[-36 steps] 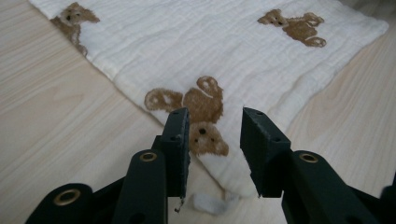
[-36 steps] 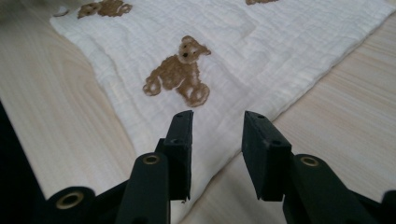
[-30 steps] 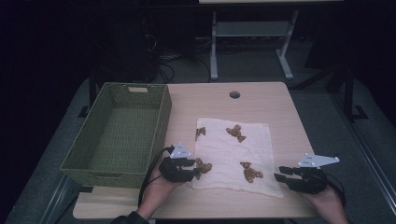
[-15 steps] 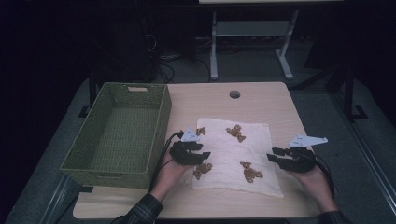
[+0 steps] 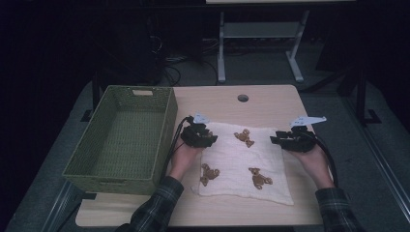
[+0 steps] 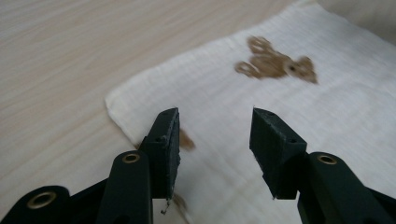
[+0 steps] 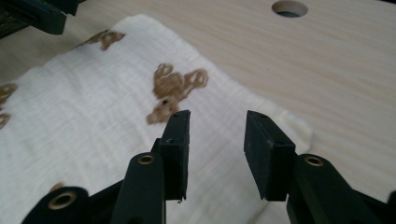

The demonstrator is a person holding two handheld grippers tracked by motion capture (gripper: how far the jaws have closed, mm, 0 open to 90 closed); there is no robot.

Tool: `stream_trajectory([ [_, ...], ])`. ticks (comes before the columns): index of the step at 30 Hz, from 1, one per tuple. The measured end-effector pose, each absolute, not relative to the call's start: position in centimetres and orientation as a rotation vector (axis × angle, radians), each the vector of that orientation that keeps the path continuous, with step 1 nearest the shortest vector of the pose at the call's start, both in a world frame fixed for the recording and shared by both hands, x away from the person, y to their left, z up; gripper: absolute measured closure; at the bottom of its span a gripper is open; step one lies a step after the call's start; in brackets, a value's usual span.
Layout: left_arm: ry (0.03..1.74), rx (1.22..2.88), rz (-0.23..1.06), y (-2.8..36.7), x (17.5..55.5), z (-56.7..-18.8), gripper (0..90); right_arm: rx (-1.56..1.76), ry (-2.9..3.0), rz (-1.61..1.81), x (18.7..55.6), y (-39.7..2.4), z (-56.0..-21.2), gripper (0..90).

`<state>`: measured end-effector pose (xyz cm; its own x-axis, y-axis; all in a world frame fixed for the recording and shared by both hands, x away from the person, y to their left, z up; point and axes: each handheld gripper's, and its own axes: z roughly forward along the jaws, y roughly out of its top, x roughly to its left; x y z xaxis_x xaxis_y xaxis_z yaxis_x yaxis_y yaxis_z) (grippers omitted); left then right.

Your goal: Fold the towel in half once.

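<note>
- We see a white woven cloth printed with brown teddy bears lying flat on the pale wooden table, its left edge near the green woven rectangular basket.
- Our left gripper hovers at the cloth's far left corner; in the left gripper view its jaws stand apart over that corner, holding nothing.
- Our right gripper sits at the far right edge; in the right gripper view its jaws are likewise apart and empty, above the cloth near its far corner.
- Bare tabletop lies beyond the cloth's far edge, up to a round hole.
- The basket's interior is empty.
</note>
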<state>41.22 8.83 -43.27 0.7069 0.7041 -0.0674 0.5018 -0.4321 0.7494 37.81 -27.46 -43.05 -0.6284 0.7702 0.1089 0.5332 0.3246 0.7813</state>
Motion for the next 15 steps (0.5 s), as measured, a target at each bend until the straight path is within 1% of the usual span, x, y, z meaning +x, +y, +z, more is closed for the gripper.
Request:
stream_trajectory([
  [5, 0.964, 2.133, 0.374, 8.8, 44.1, -44.1, 52.8, 1.179, 2.304, 1.192, 40.0, -27.3, -43.2, 61.6],
  [10, 1.012, 2.108, 0.421, 9.3, 46.5, -44.6, 53.7, 1.22, 2.299, 1.163, 42.1, -27.6, -43.6, 61.9],
  [15, 1.022, 2.182, 0.42, 8.5, 48.2, -45.5, 53.7, 1.288, 2.276, 1.144, 43.8, -28.6, -44.5, 61.8],
])
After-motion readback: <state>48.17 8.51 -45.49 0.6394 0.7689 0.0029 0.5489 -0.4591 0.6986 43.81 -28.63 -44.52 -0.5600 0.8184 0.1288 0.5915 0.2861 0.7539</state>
